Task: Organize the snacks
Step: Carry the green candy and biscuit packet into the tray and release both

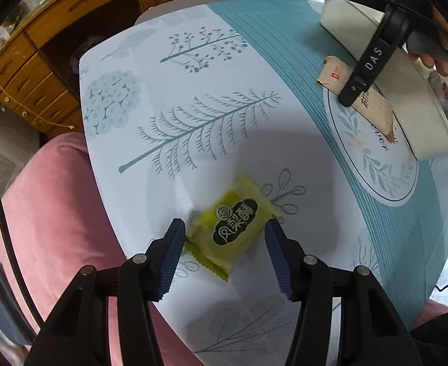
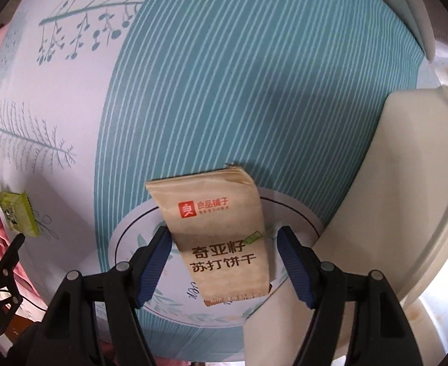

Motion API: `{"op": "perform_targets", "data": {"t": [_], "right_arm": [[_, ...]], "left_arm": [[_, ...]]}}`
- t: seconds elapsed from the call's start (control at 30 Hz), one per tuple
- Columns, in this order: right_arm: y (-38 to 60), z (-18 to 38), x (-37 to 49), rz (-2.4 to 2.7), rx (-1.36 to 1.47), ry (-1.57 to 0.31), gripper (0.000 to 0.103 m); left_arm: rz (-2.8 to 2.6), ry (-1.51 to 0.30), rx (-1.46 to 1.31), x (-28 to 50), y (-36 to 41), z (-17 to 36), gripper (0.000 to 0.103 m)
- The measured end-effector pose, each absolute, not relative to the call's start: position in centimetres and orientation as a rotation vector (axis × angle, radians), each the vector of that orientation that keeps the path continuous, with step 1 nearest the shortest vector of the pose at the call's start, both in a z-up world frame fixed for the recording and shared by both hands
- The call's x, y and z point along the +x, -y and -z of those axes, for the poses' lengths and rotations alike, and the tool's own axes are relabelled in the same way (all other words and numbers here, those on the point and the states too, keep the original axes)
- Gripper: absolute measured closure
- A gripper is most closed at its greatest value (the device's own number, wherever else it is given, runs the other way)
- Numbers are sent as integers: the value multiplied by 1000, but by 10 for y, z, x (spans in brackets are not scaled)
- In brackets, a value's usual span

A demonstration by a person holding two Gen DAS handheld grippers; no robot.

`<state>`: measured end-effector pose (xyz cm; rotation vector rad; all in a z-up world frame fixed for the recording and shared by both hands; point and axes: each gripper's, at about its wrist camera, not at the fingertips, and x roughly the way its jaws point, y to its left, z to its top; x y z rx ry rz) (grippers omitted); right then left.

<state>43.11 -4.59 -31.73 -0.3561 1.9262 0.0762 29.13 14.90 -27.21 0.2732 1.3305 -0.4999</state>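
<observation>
A yellow-green snack packet lies on the patterned tablecloth. My left gripper is open with its blue pads on either side of the packet, not closed on it. A brown cracker packet lies on the cloth beside a white container. My right gripper is open and straddles this brown packet. In the left wrist view the brown packet and the right gripper show at the upper right. The yellow-green packet shows at the far left of the right wrist view.
The white container stands at the table's right side. A pink cushion lies beside the table's left edge. A wooden desk with drawers stands beyond the table.
</observation>
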Motion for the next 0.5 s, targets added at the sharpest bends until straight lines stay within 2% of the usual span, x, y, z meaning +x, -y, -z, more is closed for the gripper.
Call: {"op": "perform_targets", "data": {"t": [0.1, 0.23, 0.37, 0.5], "right_arm": [[61, 316, 428, -81, -303, -1929, 32], [94, 303, 430, -97, -221, -1924, 42], [103, 300, 422, -77, -193, -1913, 43], [110, 297, 404, -75, -181, -1912, 43]], "left_arm": [[499, -1335, 276, 294, -150, 275, 50], [497, -1367, 245, 302, -151, 282, 50], [493, -1346, 245, 305, -150, 283, 60], [484, -1339, 246, 305, -150, 283, 64]]}}
